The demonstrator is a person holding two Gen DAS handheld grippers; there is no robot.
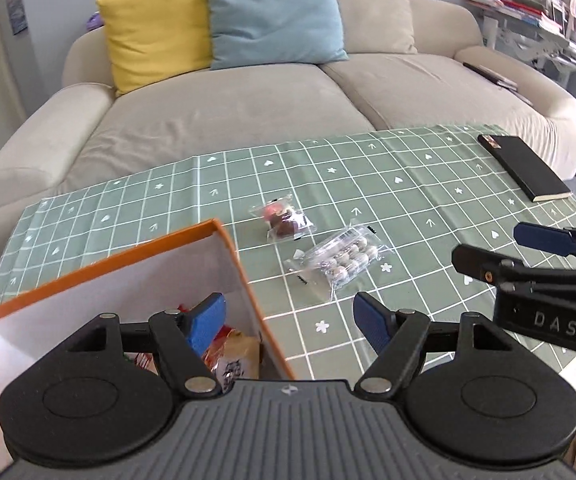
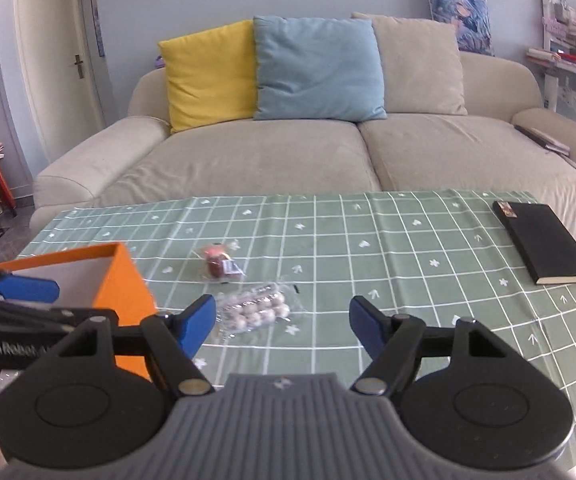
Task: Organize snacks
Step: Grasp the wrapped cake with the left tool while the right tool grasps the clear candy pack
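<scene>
Only left wrist reveals snacks (image 1: 231, 354) inside box (image 1: 243, 276).

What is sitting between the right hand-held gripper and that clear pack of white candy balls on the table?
Nothing visible. The right hand-held gripper is open, and only bare green tablecloth lies between it and the clear pack of white candy balls. The orange box stands off to the left, and the brown wrapped snack lies beyond the pack.

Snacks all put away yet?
Not yet. Some packets already sit in the orange box. Both tools, left and right, are open and hold nothing. The bag of white balls and the small brown treat are on the green tablecloth.
</scene>
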